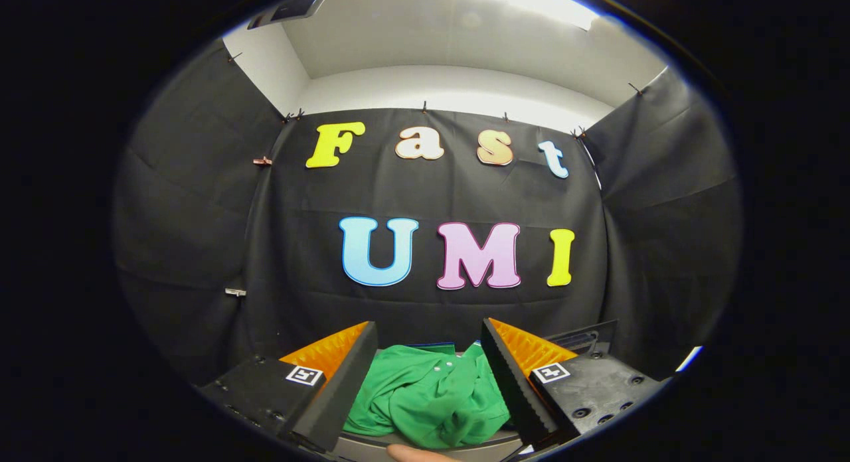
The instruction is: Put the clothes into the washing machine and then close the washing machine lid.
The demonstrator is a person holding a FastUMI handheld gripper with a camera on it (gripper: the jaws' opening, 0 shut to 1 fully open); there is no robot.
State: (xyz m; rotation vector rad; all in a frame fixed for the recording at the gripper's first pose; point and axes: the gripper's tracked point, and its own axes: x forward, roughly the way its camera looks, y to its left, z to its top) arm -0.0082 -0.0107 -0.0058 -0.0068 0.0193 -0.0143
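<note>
A green polo shirt (431, 395) with small white buttons lies crumpled on a grey surface (372, 445), seen low between my two fingers. My gripper (428, 326) is open, its fingers spread wide on either side of the shirt, and neither finger presses on the cloth. Whether the fingers hang above the shirt or touch it I cannot tell. The near part of the shirt is hidden below the fingers.
A thin blue edge (431, 346) shows just behind the shirt. A person's fingertip (415, 454) pokes in at the near edge of the grey surface. Black cloth walls (199, 216) close the booth ahead and on both sides.
</note>
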